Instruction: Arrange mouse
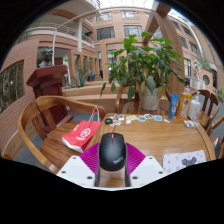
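Note:
A black computer mouse (112,151) with a small red mark on its scroll wheel sits between my two fingers, above the wooden table (150,140). My gripper (112,168) is shut on the mouse: the magenta pads (92,160) press against both of its sides. The mouse's rear end points toward me and its front points away across the table.
A red-and-white pouch (82,135) lies just left of the fingers. A white patterned sheet (184,160) lies at the right. Small items, a blue bottle (173,105) and a potted plant (150,70) stand at the far edge. Wooden chairs (40,115) flank the table.

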The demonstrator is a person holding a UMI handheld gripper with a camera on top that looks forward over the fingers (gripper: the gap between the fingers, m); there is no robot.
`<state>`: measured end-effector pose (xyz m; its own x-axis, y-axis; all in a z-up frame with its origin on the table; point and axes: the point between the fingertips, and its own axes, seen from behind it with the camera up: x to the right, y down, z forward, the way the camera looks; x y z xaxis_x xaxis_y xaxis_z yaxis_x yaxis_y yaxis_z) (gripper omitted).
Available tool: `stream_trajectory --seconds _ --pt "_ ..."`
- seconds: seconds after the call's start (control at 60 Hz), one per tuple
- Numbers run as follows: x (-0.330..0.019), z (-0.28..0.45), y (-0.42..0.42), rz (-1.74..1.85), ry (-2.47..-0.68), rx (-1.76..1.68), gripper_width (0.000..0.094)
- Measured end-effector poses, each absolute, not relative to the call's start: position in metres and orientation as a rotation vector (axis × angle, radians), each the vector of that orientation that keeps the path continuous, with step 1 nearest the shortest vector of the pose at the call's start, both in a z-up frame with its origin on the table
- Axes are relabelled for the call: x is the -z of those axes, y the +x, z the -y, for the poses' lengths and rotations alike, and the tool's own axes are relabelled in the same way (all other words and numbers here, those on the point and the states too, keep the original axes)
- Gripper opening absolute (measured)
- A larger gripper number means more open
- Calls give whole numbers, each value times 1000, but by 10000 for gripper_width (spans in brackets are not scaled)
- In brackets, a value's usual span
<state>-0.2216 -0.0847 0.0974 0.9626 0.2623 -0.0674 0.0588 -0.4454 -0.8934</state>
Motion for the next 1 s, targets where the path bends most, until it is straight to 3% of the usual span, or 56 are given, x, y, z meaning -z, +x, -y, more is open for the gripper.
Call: stream_trajectory --seconds 0.133,0.233,0.3,0.383,0.5,0.667,0.85,0.9,0.967,1.0 --pt "-234 106 -186 179 -1775 -338 337" --pt "-264 110 -122 123 -1706 -275 335" --pt "-246 100 -80 87 -1746 -217 332" --pt "-163 101 -26 44 -1880 -145 332" --pt "-73 96 28 -12 -2073 -58 336" --pt "-5 113 62 -76 -2214 -39 376" --pt "7 121 69 -51 -2242 -36 485" --pt "-4 123 70 -60 -2228 -37 613" --pt "-23 131 69 -60 -2199 -26 870" --pt "-33 136 70 -60 -2187 -14 831"
